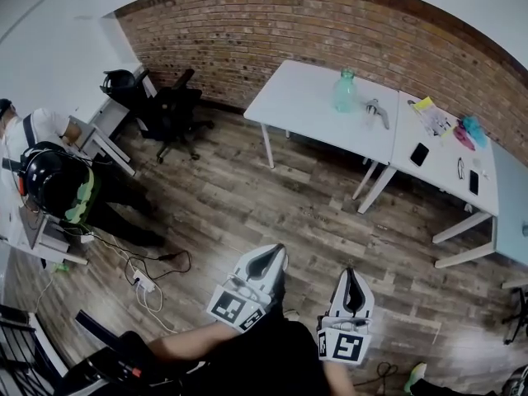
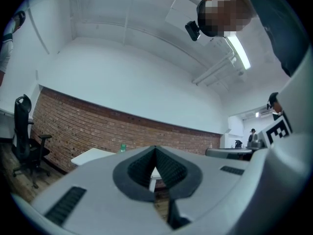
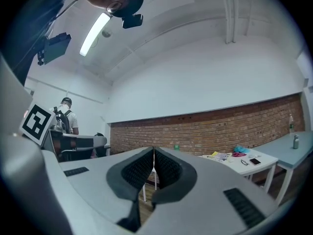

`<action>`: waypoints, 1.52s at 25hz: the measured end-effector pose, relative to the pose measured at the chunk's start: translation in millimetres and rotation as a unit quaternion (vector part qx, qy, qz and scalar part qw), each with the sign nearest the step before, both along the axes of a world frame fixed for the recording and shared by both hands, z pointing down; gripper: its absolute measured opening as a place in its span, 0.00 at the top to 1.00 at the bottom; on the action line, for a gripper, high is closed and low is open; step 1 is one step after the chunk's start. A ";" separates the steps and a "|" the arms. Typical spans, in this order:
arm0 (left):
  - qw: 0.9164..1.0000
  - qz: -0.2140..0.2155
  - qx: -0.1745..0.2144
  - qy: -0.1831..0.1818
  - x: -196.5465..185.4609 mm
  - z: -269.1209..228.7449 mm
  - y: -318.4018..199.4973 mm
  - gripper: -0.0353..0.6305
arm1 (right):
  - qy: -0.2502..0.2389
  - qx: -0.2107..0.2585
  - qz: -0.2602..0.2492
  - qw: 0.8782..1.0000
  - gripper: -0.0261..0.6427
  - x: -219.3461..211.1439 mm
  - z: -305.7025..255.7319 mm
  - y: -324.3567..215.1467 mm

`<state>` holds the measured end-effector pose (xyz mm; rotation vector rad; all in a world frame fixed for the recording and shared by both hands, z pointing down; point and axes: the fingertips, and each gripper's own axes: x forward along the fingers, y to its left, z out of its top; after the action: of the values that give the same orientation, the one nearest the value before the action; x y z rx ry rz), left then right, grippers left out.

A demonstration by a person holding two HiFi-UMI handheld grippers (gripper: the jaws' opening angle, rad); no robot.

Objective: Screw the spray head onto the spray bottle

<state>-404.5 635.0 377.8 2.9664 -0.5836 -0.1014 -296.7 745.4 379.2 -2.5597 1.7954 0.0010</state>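
Nothing screwed on yet. Green bottle (image 1: 345,91) standing upright on the white counter (image 1: 301,97) across the room by the brick wall (image 1: 272,31), spray head (image 1: 378,112) lying on its side just beside it, not on the neck. Left gripper (image 1: 266,261) and right gripper (image 1: 352,283) both down low over the wood floor (image 1: 272,213), well apart from that counter. Fingers clenched tight on each, grasping nothing at all.

Looks like the approach stage, so a few tips for doing it well. Get square to the counter first, then release both sets of fingers before reaching in. Probably best to pin the bottle around its body with one gripper, low enough not to tip it, and lift the spray head by its collar with the other. Line the threads up straight over the neck before twisting, otherwise cross-threading likely. Go gentle on the first turn, and back off and reseat at any sign of binding.
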 end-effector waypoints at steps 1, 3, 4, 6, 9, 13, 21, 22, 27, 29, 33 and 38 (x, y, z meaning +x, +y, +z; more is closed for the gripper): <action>1.000 0.001 0.000 -0.001 2.3 0.1 -4.6 0.95 | 0.004 -0.004 0.003 1.000 0.95 3.3 0.3 -4.7; 1.000 0.000 -0.003 -0.003 10.7 1.7 -17.2 0.95 | 0.014 -0.009 0.004 1.000 0.95 11.6 -1.4 -16.1; 1.000 0.000 -0.008 -0.003 16.5 3.4 -24.2 0.95 | 0.016 -0.009 0.003 1.000 0.95 16.2 -2.4 -21.5; 1.000 0.001 -0.017 -0.002 27.8 5.4 -37.0 0.95 | 0.013 -0.011 0.003 1.000 0.95 25.8 -3.2 -30.6; 1.000 0.002 -0.010 0.001 39.3 1.2 -58.1 0.95 | 0.007 -0.017 0.012 1.000 0.95 39.8 -1.9 -49.1; 1.000 0.000 -0.017 0.006 56.9 -3.3 -92.0 0.95 | 0.000 -0.021 0.016 1.000 0.95 63.3 -3.2 -84.1; 1.000 -0.005 -0.014 0.019 84.1 -8.6 -161.0 0.95 | -0.009 -0.026 0.030 0.999 0.95 116.9 -6.9 -153.3; 1.000 -0.003 -0.014 0.022 87.6 -12.0 -169.6 0.95 | -0.007 -0.027 0.030 0.999 0.95 120.0 -8.8 -161.5; 0.999 0.008 0.008 0.037 108.8 -30.7 -208.3 0.95 | -0.010 -0.033 0.036 0.999 0.95 135.5 -11.3 -202.5; 0.999 0.012 -0.009 0.029 116.8 -28.5 -222.2 0.95 | -0.011 -0.035 0.038 0.999 0.95 141.7 -10.5 -219.2; 0.999 0.022 -0.016 0.019 128.8 -18.3 -248.2 0.95 | -0.006 -0.036 0.035 0.999 0.95 153.1 -9.5 -252.4; 0.999 0.024 -0.022 0.023 138.2 -13.4 -289.2 0.95 | -0.007 -0.041 0.030 0.999 0.95 165.8 -3.2 -294.8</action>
<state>-266.3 345.8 364.4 2.9246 -0.5014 -0.1510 -131.0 450.7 376.0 -2.6610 1.7497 -0.0900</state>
